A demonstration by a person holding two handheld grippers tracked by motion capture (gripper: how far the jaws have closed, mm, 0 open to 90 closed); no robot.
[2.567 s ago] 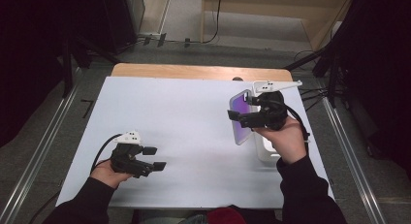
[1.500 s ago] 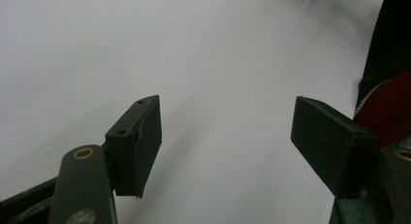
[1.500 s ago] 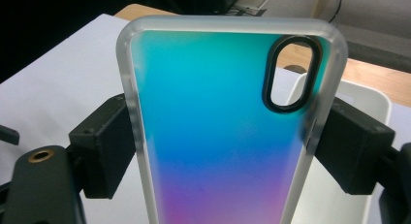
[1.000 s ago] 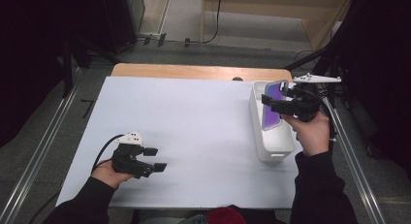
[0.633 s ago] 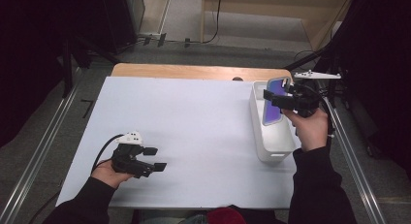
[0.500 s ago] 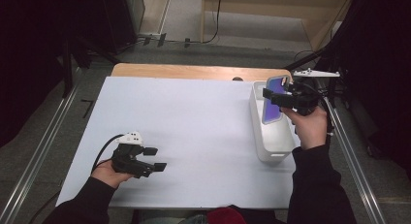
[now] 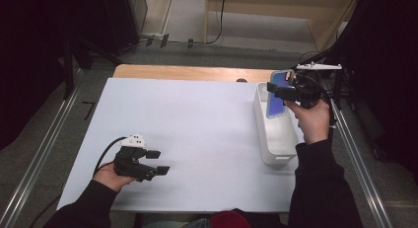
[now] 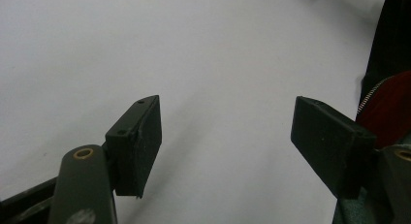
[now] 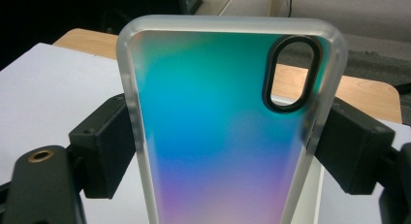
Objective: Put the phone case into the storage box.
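right tool (image 7: pixel 274 88): clamped on the phone case (image 7: pixel 277 95) across its two long edges, so the jaws squeeze the stiff rim instead of the floppy back; in the right gripper view the case (image 9: pixel 228 127) stands between the two black pads, camera cutout at the upper right of the frame

phone case: held upright at the upper right of the high view, over the far end of the white bin (image 7: pixel 276 139); can't tell if its lower edge touches the bin or just hangs above it

why upright: my guess is that standing it on end lets it slide down into the narrow bin without snagging on the walls, and keeps the glossy teal-to-purple back off the worktop (image 7: pixel 207 124)

white bin: long, slim tray at the right edge of the worktop, long side running away from the person, right under the hand that carries the case, so it looks like the drop-off spot

left tool (image 7: pixel 157 161): released, nothing in it; in the left gripper view the pads (image 8: pixel 140 146) stand well apart with only the bare white sheet between them

why the left sits there: parked low at the lower left of the high view, well apart from the bin, probably just to stay out of the way, since this looks like a one-hand job
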